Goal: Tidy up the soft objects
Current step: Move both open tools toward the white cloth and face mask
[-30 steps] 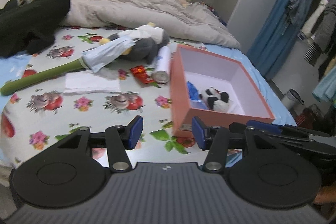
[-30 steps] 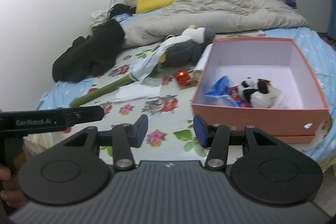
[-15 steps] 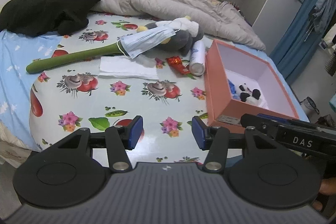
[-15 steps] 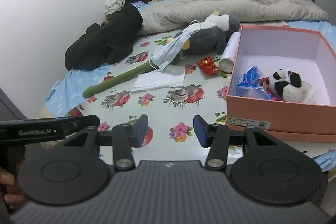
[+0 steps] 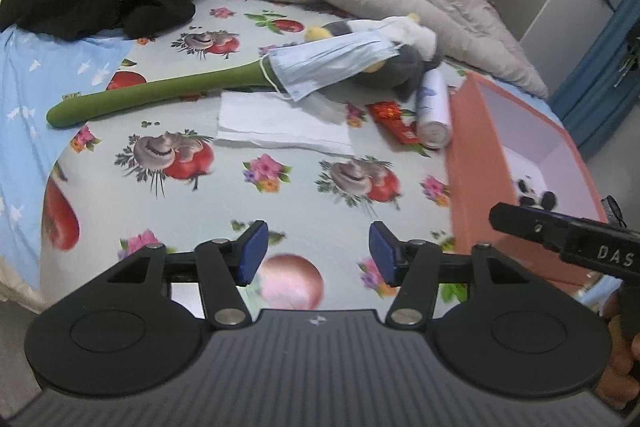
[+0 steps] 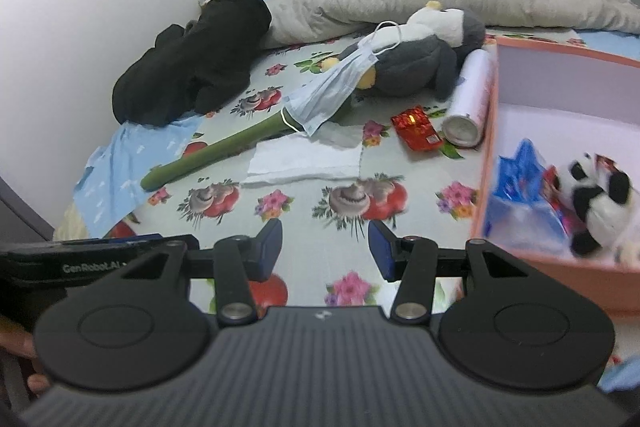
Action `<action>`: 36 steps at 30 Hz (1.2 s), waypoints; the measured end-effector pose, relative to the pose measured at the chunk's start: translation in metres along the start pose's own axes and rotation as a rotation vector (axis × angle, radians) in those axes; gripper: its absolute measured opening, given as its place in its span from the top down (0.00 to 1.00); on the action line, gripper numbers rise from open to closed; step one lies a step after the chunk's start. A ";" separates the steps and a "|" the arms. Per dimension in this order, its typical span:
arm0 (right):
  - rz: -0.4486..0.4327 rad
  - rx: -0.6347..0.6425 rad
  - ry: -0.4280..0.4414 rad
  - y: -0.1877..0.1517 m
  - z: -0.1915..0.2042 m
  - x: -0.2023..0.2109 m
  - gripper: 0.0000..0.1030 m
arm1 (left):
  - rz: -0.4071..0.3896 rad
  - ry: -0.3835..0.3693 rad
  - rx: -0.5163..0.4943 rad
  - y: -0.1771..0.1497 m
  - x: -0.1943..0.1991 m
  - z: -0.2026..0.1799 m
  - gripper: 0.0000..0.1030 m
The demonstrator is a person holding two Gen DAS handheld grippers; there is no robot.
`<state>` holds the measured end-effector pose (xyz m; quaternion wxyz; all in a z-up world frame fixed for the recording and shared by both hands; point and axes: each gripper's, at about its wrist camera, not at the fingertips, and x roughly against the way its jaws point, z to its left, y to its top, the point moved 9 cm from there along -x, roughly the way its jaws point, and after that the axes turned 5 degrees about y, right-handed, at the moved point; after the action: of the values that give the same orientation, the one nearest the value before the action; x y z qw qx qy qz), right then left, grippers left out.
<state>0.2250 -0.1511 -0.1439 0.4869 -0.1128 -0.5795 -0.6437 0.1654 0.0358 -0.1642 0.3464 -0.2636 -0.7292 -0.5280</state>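
Both tongs hang parted and empty over the near edge of the bed: left tongs (image 5: 314,253), right tongs (image 6: 324,247). Taking the pink box (image 6: 491,131) as landmark, the white cloth (image 6: 304,161) lies flat to its left, ahead of both tongs, long axis crosswise; the face mask (image 6: 332,91) and grey plush (image 6: 416,67) lie beyond it. The right tongs seem nearer. Readable writing: "GenRobot.AI" and "DAS" on the tool bodies
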 end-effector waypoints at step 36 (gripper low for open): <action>0.322 0.206 0.091 0.089 -0.044 -0.279 0.52 | 0.094 0.046 -0.204 0.103 -0.262 0.016 0.23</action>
<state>0.4500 -0.0370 -0.2987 0.6185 -0.1245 -0.5941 -0.4991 0.4016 0.0770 -0.3117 0.3589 -0.3193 -0.6505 -0.5884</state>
